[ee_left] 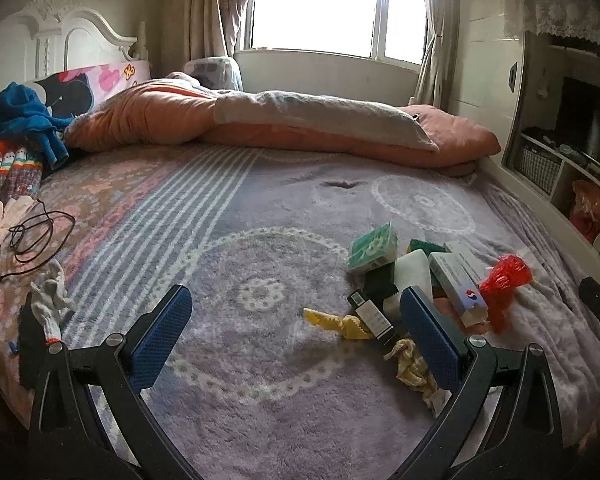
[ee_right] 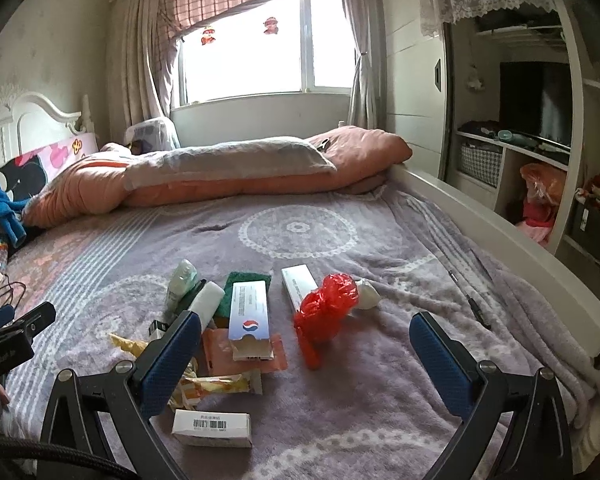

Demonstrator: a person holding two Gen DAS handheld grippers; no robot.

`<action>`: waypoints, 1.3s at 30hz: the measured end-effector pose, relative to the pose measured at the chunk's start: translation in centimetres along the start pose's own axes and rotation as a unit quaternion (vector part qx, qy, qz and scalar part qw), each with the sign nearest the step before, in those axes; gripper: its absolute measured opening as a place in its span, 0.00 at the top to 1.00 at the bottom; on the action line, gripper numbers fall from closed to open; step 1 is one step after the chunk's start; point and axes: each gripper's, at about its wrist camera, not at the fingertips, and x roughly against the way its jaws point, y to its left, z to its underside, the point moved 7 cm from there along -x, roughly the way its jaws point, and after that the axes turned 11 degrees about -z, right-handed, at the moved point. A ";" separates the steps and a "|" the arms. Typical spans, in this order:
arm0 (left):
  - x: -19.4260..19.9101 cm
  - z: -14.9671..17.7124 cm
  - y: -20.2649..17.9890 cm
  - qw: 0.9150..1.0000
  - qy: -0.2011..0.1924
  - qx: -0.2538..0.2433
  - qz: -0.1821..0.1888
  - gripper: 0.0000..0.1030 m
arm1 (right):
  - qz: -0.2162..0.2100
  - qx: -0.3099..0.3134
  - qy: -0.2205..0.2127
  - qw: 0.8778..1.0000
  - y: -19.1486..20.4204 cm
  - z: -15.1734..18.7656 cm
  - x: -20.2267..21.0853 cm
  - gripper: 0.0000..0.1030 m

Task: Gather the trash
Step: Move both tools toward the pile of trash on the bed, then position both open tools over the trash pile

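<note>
Trash (ee_right: 243, 320) — boxes, wrappers, heaped.

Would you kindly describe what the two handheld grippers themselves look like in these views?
The left gripper and the right gripper look identical: black angular frames that fork into two arms, with round silver screws at the joints. Each finger ends in a long flat blue pad with a fine dimpled grip texture. A black braided cable runs along the lower left of the right wrist view.
</note>
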 end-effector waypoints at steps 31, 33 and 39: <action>-0.7 1.0 -0.6 1.000 0.006 -0.002 -0.003 0.00 | 0.002 0.015 0.009 1.000 0.1 1.2 -1.3 0.00; -0.7 1.0 -0.6 1.000 0.007 -0.002 -0.003 0.00 | 0.002 0.017 0.010 1.000 0.0 1.3 -1.4 0.00; -1.0 1.0 -0.4 1.000 0.009 -0.002 -0.005 0.00 | 0.000 0.017 0.016 1.000 0.0 1.5 -1.7 0.00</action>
